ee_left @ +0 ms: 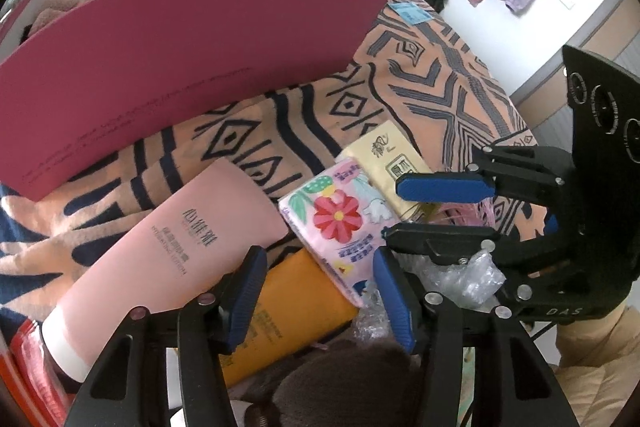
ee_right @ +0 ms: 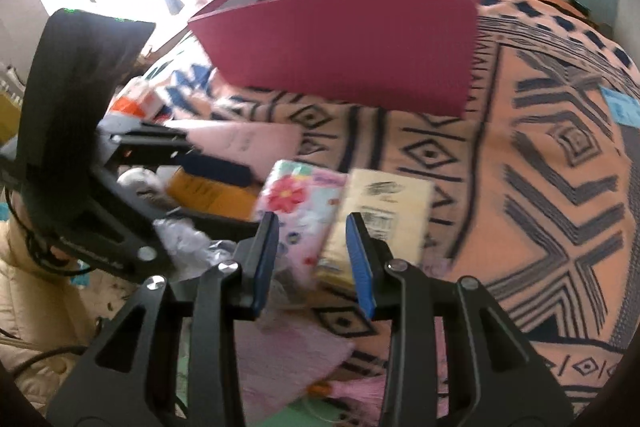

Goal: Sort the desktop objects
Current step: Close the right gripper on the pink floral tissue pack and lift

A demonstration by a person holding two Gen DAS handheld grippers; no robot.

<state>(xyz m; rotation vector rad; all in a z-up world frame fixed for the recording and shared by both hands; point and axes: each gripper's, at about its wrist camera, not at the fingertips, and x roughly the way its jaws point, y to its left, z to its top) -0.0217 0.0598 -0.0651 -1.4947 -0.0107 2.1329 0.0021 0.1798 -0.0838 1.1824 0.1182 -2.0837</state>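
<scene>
The left gripper (ee_left: 320,291) stands wide apart, empty, over an orange plastic bottle (ee_left: 288,311) at lower centre. The right gripper (ee_right: 314,259) gapes likewise, holding nothing, straddling a pale yellow tissue pack (ee_right: 380,211) touching a pink flowered tissue pack (ee_right: 296,211). Left lies a pink lotion tube (ee_left: 168,247). Bare orange patterned blanket (ee_right: 540,167) spreads right; a magenta cardboard box (ee_right: 340,47) stands upper centre.

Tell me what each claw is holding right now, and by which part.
Nothing is held. The left claw is open above the orange tube. The right claw is open, its fingers either side of the yellow tissue pack, not closed on it.
</scene>
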